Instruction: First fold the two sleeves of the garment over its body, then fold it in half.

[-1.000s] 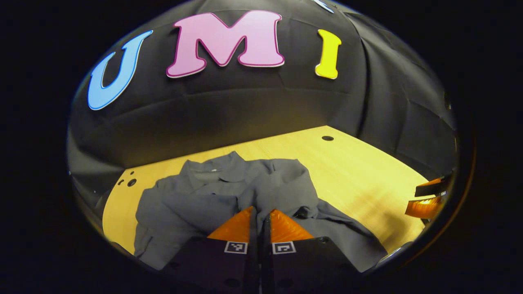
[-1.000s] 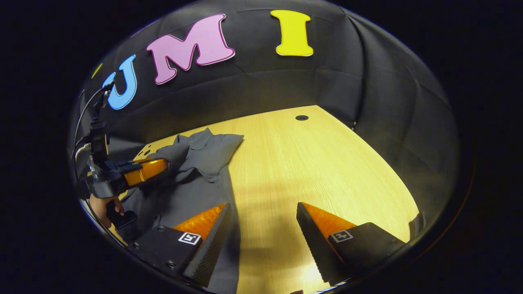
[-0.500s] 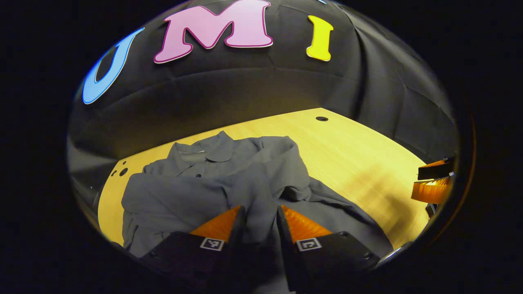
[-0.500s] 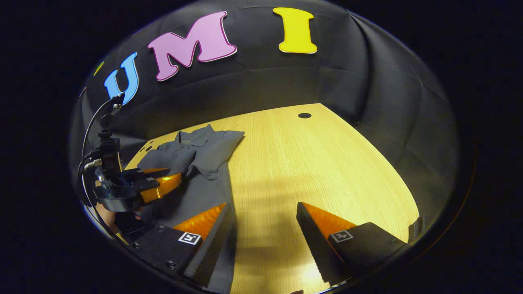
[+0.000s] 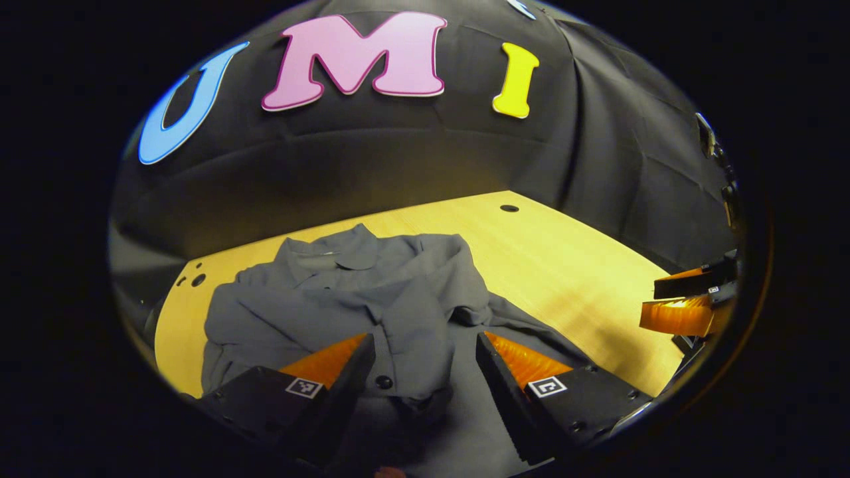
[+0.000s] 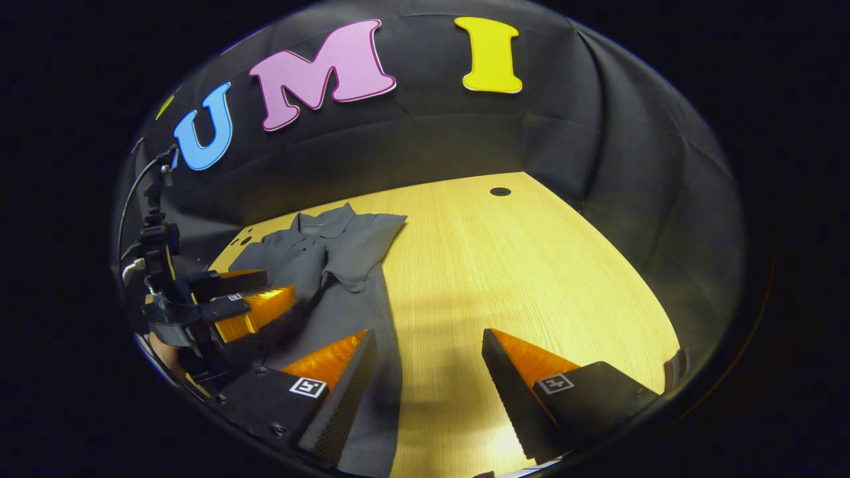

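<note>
A grey collared shirt (image 5: 345, 299) lies on the wooden table (image 5: 584, 279), collar toward the booth's wall. Both sleeves are laid over its body; one folded sleeve (image 5: 405, 332) with a buttoned cuff rests between the fingers of my left gripper (image 5: 425, 352), which stands open above the cloth. In the right gripper view the shirt (image 6: 332, 259) stretches along the table's left side, and the left gripper (image 6: 249, 299) hovers open over it. My right gripper (image 6: 428, 352) is open, one finger over the shirt's hem edge, the other over bare wood. The right gripper (image 5: 684, 302) shows at the far right of the left gripper view.
A round cable hole (image 5: 509, 208) sits near the table's far right corner, and small holes (image 5: 197, 280) mark the far left corner. Bare wood (image 6: 518, 265) spreads to the right of the shirt. The black cloth wall closes the back and right side.
My left gripper has opened and let go of the sleeve, which now lies on the shirt's body; the gripper drew back a little. The right gripper has barely moved.
</note>
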A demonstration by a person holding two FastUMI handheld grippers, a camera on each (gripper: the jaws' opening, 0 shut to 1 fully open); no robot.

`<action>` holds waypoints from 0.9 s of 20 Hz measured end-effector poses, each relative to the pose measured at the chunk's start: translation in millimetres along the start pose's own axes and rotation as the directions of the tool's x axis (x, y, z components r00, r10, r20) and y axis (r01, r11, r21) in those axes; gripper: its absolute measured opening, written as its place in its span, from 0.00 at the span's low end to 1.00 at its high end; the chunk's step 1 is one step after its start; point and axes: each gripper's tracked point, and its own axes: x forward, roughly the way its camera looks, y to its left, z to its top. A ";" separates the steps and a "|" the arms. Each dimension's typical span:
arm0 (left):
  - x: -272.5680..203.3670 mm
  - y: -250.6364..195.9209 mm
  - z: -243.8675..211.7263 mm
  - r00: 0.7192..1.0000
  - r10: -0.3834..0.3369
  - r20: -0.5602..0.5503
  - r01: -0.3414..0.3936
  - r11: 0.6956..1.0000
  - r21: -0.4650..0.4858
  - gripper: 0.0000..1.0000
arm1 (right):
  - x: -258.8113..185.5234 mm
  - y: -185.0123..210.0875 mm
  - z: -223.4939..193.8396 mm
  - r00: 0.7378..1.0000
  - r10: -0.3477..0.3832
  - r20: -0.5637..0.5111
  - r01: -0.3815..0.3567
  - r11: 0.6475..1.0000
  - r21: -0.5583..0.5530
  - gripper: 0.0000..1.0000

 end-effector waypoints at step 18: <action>-191.1 157.6 -88.7 0.984 0.163 -0.072 -0.172 0.976 -0.133 0.97 | -74.1 49.0 -75.5 0.994 0.010 -0.111 -0.017 0.998 -0.066 0.99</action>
